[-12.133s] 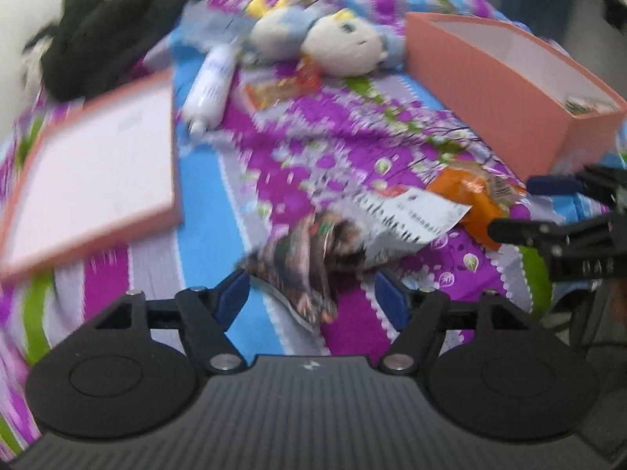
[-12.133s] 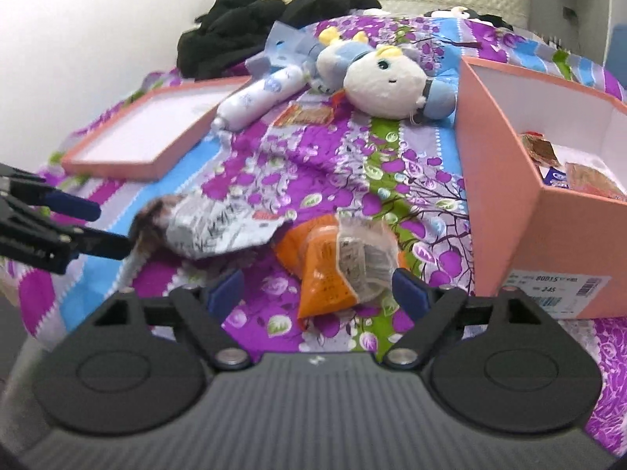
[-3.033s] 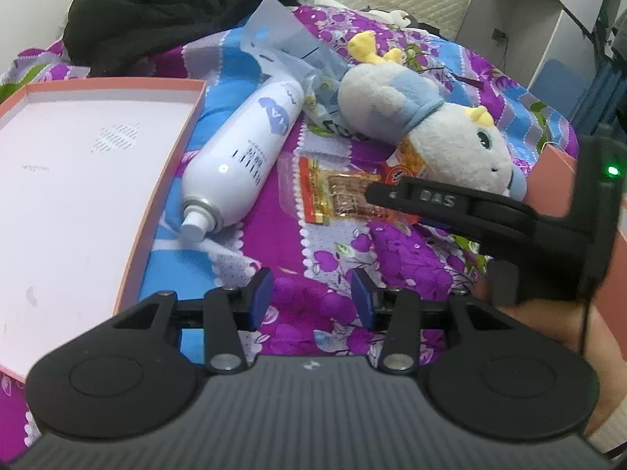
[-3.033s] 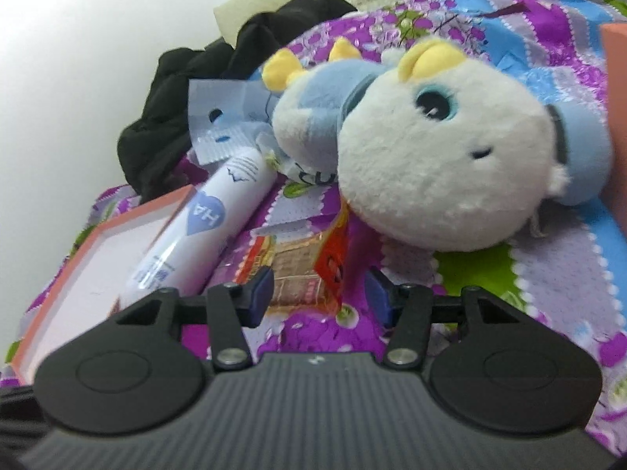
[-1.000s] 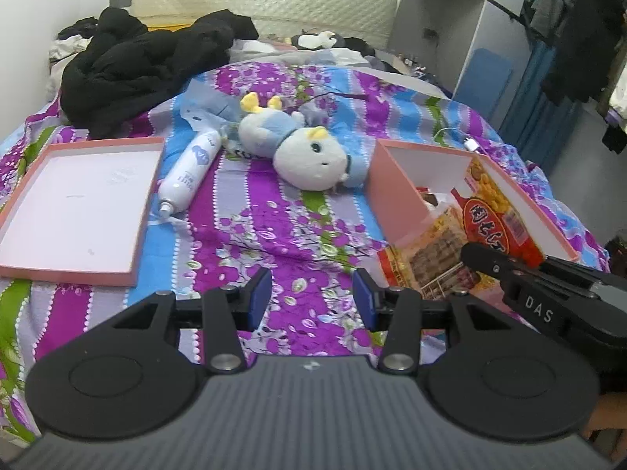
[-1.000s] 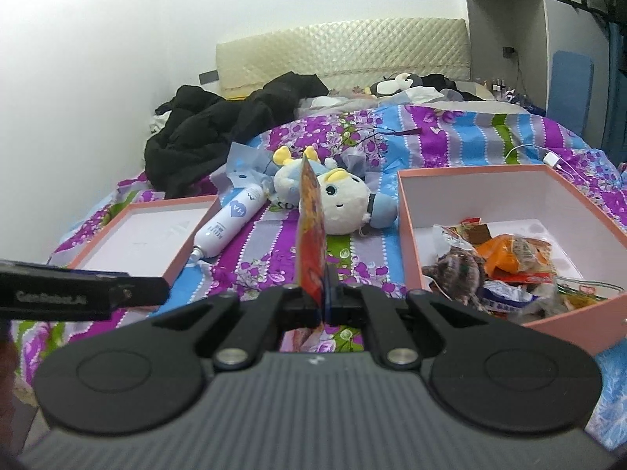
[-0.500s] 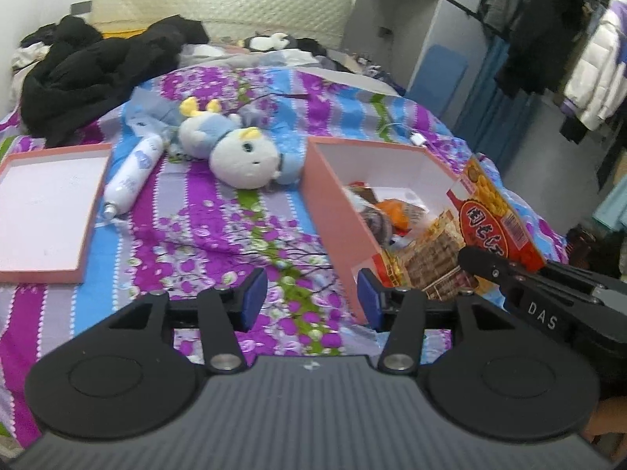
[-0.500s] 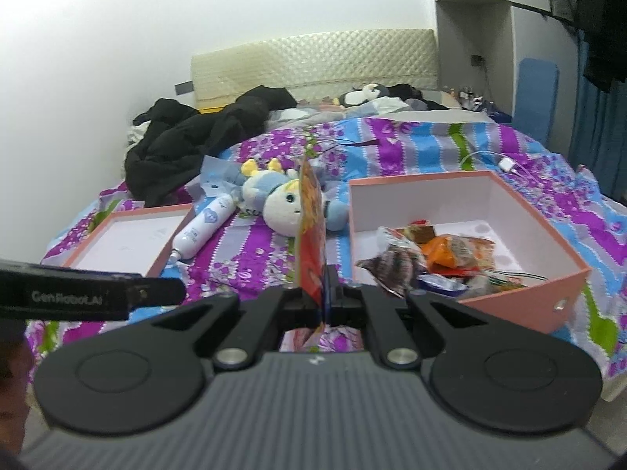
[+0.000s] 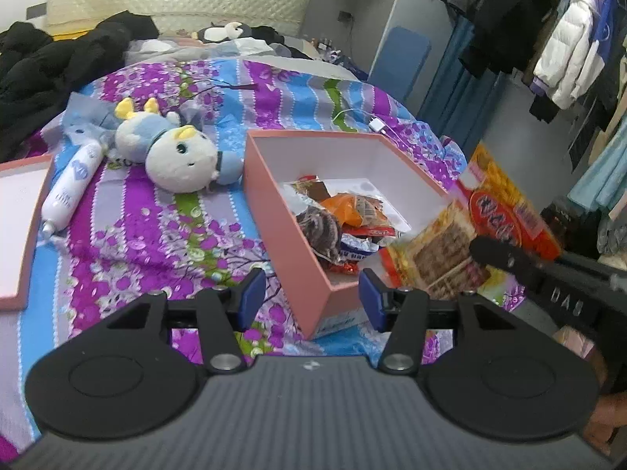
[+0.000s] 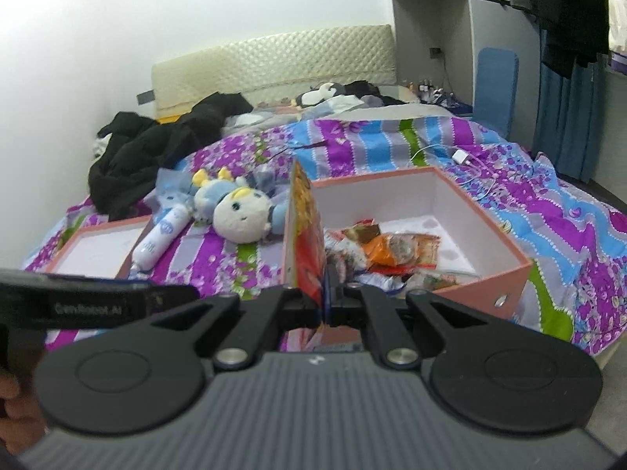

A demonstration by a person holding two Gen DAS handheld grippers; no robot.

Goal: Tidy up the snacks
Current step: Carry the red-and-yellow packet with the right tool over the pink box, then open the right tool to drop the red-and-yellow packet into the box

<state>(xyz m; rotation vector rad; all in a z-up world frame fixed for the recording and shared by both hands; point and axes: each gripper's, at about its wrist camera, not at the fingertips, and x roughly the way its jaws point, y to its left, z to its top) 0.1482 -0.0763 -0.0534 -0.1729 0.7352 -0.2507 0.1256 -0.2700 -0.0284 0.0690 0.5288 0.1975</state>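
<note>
Snack packet [image 10: 307, 235] carried nearer pink box [image 10: 486, 219], right jaws clamping it, left jaws wide, plush toy [image 9: 176, 152] beside box.

right gripper [image 10: 324, 305] | clamps snack packet [image 10: 307, 235] edge-on | before pink box [image 10: 486, 235]

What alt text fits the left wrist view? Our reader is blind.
The right tool holds a red-and-yellow snack pack beside a pink box of snacks on a purple floral bed. The left tool is open and empty; a plush lies behind.
</note>
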